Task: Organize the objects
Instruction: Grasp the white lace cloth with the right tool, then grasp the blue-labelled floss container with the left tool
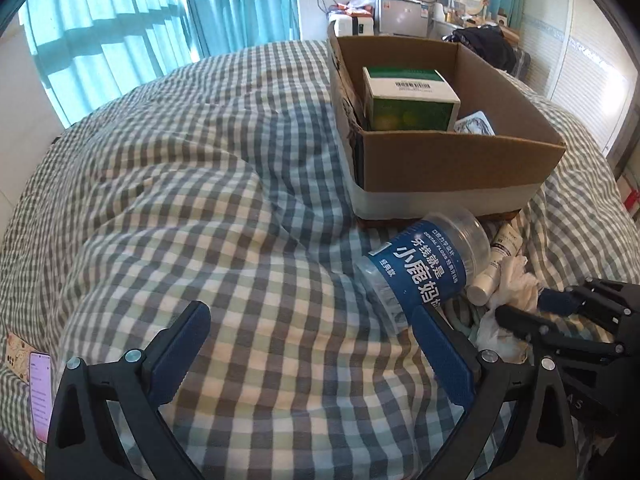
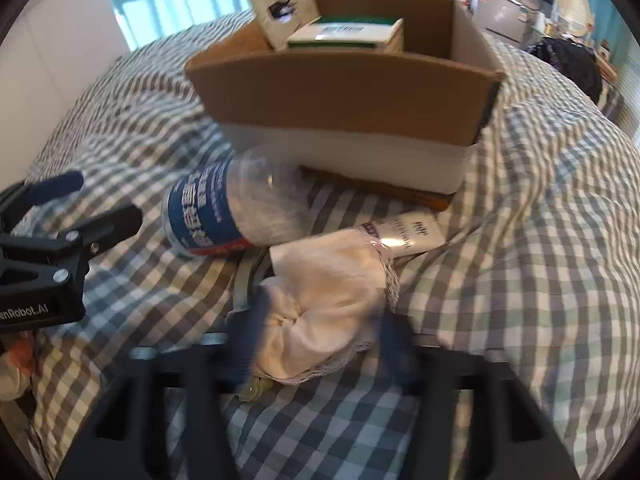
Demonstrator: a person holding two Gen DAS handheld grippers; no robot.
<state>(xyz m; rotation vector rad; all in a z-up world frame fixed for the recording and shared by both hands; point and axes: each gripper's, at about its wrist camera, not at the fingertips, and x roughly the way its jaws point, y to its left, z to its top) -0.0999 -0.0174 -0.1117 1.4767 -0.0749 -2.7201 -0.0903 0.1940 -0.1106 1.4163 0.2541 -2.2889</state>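
1. Left claw [image 1: 308, 344]: spread wide apart over the checked bedcover [image 1: 192, 208], gripping nothing; right-hand pad touching or just beside the lower end of the clear jar [image 1: 424, 268], contact not certain.
2. Clear jar with blue label: lying on its side on the bedcover, just in front of the cardboard box [image 1: 460, 160], tilted with its top end towards the box; in the right wrist view [image 2: 224, 212] just right of the left claw [image 2: 92, 200].
3. Cardboard box: standing open on the bed, white band along the bottom of its near wall; holding a green-and-white carton [image 1: 408, 96] against its left wall and a pale packet [image 1: 476, 122] lower down beside it. From the right wrist view, carton [image 2: 348, 32] showing above the box's near wall [image 2: 340, 92], with a brown paper packet [image 2: 284, 12] leaning at its left.
4. White tube [image 1: 496, 264]: lying just right of the jar, partly under the white cloth [image 1: 512, 284]; its flat end [image 2: 408, 232] sticking out beyond the cloth near the box's foot.
5. Right claw [image 2: 320, 344]: closed on the white cloth [image 2: 320, 300], bunched fabric pinched between both pads, blurred; seen from the left wrist view [image 1: 532, 308] at the far right, fingers on the crumpled cloth.
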